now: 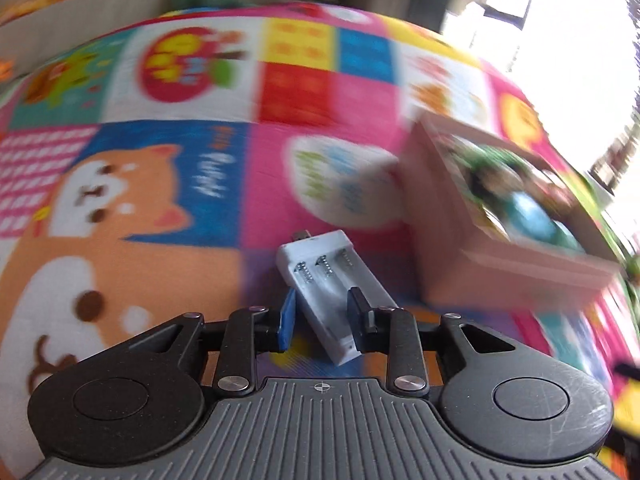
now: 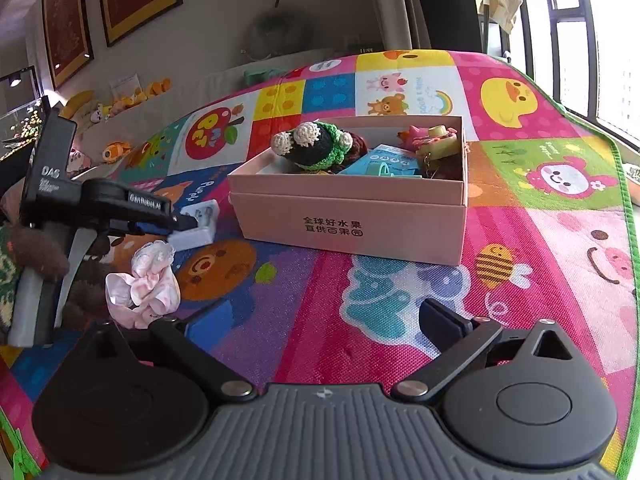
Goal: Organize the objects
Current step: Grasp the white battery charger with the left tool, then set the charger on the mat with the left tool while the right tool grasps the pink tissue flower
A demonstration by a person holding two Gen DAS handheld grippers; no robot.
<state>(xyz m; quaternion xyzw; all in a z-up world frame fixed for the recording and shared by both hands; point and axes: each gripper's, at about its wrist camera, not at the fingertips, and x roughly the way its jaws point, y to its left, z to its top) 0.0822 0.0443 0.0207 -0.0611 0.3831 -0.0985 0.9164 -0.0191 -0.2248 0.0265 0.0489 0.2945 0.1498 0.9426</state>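
Box [image 2: 352, 216] already holds crochet toy [image 2: 312, 144] & misc. L gripper [image 1: 326, 320] straddles white battery charger [image 1: 332, 280] on mat [image 2: 400, 320]; clamped or not, can't tell. R gripper [image 2: 304, 328] spread wide, empty. Pink cloth [image 2: 148, 288] unsorted.

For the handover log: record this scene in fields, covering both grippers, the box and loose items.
left gripper: jaws closed on white battery charger, beside the box
right gripper: jaws open, empty, over the mat
box: pink cardboard, open top, holds crochet toy and other small items
loose on mat: crumpled pink cloth
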